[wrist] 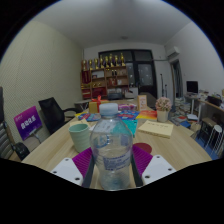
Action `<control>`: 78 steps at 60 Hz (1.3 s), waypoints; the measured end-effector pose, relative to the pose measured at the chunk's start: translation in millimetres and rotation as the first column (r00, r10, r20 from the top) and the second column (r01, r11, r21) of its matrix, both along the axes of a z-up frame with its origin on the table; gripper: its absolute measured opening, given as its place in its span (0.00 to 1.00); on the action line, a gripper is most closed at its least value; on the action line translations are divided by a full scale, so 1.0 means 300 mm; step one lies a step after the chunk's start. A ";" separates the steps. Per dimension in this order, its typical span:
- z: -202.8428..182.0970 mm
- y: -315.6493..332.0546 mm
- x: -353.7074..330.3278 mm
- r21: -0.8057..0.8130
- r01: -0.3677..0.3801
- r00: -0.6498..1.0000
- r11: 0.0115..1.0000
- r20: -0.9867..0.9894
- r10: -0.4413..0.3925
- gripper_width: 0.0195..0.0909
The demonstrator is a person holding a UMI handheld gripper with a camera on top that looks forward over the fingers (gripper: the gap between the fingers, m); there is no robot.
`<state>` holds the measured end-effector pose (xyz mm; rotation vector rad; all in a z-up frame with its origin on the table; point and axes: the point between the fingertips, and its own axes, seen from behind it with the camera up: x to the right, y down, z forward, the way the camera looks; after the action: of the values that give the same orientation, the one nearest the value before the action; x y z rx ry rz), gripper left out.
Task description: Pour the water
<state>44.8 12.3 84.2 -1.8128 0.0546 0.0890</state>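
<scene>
On a cluttered surface (175, 150), the jaws clamp a water bottle (111, 150) upright; next, it likely needs carrying over and tilting above the green cup (79, 136)

A clear capped water bottle (111, 148) stands upright on the table, green cup (79, 136) beside it.
</scene>
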 end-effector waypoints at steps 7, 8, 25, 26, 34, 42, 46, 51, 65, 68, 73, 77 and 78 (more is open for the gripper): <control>0.001 -0.002 -0.001 -0.015 -0.013 0.998 1.000 -0.064 0.012 0.58; -0.001 -0.004 0.000 -0.021 -0.012 0.997 1.000 -0.072 0.010 0.57; 0.337 0.059 0.140 0.030 0.118 0.987 0.993 0.104 -0.121 0.35; 0.355 0.080 0.140 0.041 0.129 0.982 0.991 0.134 -0.133 0.35; 0.525 0.189 0.201 0.010 0.127 0.824 0.992 0.556 -0.111 0.35; 0.553 0.337 0.057 -0.118 0.034 0.339 0.992 0.936 0.100 0.35; 0.499 0.406 -0.036 -0.165 0.013 -0.004 0.986 0.986 0.165 0.35; 0.449 0.470 -0.109 -0.246 0.030 -0.312 0.969 0.919 0.242 0.35; 0.404 0.505 -0.085 -0.368 0.143 -0.671 0.919 0.646 0.363 0.35; 0.388 0.504 -0.090 -0.381 0.150 -0.705 0.912 0.605 0.369 0.35; 0.351 0.483 -0.077 -0.416 0.161 -0.697 0.895 0.594 0.402 0.35; 0.342 0.523 -0.081 -0.432 0.147 -0.683 0.890 0.607 0.407 0.35; 0.342 0.531 -0.082 -0.430 0.137 -0.674 0.892 0.620 0.402 0.35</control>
<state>20.1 171.6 186.8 -1.2410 -1.9694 -1.7077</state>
